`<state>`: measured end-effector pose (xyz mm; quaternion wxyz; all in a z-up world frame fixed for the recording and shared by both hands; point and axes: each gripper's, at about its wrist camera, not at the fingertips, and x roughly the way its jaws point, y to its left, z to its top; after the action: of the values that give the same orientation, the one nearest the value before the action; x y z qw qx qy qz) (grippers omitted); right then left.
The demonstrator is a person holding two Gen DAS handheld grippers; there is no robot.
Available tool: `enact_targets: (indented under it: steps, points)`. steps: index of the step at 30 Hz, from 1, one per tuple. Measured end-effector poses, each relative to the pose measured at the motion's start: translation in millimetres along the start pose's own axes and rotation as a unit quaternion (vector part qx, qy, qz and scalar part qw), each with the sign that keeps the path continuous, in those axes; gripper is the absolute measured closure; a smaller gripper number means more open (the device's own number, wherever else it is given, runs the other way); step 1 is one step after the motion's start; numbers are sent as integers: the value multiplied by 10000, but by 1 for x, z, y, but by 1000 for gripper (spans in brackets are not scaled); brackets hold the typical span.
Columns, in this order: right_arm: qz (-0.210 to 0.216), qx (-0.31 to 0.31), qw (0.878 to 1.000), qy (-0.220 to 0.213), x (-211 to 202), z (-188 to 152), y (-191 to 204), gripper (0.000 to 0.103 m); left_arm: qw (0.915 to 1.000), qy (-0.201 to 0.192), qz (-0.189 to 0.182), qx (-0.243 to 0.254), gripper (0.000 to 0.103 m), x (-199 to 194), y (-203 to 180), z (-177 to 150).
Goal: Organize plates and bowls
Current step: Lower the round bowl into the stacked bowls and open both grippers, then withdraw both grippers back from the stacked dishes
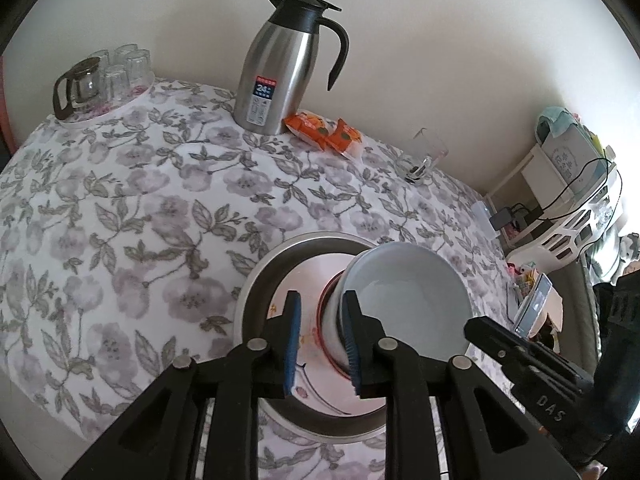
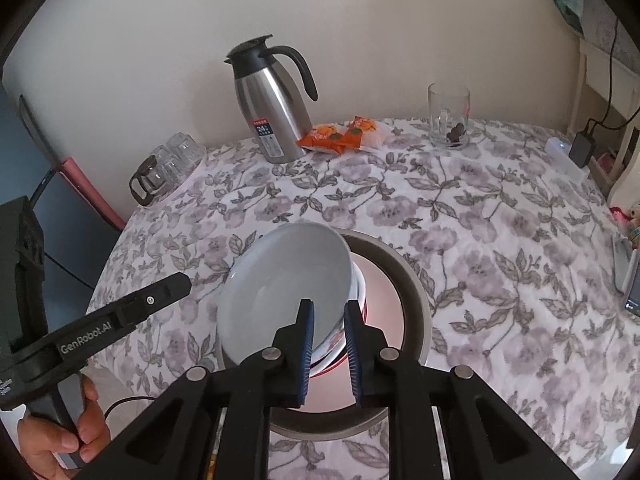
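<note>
Bowl (image 2: 280,292): its lower rim is behind my right tongs (image 2: 328,344), so I cannot see if the pads press it.
Plate (image 1: 304,280): the bowl and my left tongs (image 1: 322,342) cover most of it.
Flask label (image 1: 264,100): the print is too small to read.
Shelf (image 1: 560,184): cut off by the edge, its contents are unclear.
My hand (image 2: 60,440): cut off at the corner.

A plain cream wall (image 2: 360,20) rises beyond the far edge of the bench (image 2: 500,216), which wears a white cloth printed with grey-purple flowers and leaves. Ahead and to the right of the gripper, a white shelf unit (image 1: 532,176) stands against the wall, with a black cable (image 1: 580,184) draped across it. Ahead and to the left, a pink strip (image 2: 90,188) edges a blue panel (image 2: 24,152). Soft, even daylight fills the room.
</note>
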<state>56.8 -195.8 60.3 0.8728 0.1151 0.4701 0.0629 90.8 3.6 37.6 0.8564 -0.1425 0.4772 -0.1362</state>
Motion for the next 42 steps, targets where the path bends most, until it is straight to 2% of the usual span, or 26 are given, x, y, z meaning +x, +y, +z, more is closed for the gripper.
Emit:
enact_targets:
  steps: [1, 2, 8, 11, 16, 18, 23, 28, 34, 39, 42]
  points:
    - [0, -8, 10000, -27, -3, -1, 2, 82, 10000, -21, 16, 4, 67, -2, 0, -1]
    - [-4, -20, 10000, -49, -5, -2, 3, 80, 10000, -52, 41, 9, 64, -4, 0, -3]
    - [-21, -97, 9999, -126, -16, -9, 9, 80, 9999, -83, 133, -10, 62, -11, 3, -14]
    - [-62, -134, 9997, -176, -21, -14, 11, 80, 9998, -101, 184, -1, 57, -14, 6, -19]
    - [-230, -185, 9994, -155, -23, -31, 12, 62, 9989, -94, 436, 114, 31, -15, 8, -33]
    - [-248, -178, 9995, -96, -20, -37, 12, 51, 9986, -70, 518, 121, 24, -14, 10, -39]
    - [-349, -87, 9994, 10, -12, -52, 9, 42, 9968, 42, 769, 226, 23, -7, 16, -57]
    - [-445, -86, 9989, 77, -7, -66, 10, 34, 9941, 49, 1018, 370, 12, -4, 19, -71]
    - [-571, -25, 9983, 118, -1, -79, 8, 28, 9928, 222, 1106, 410, 11, 0, 27, -83]
    - [-634, 57, 9979, 151, 2, -85, 5, 18, 9914, 47, 1260, 347, 10, -9, 33, -84]
    - [-671, 75, 9977, 117, 1, -87, 5, 14, 9909, 79, 1290, 363, 8, -9, 34, -86]
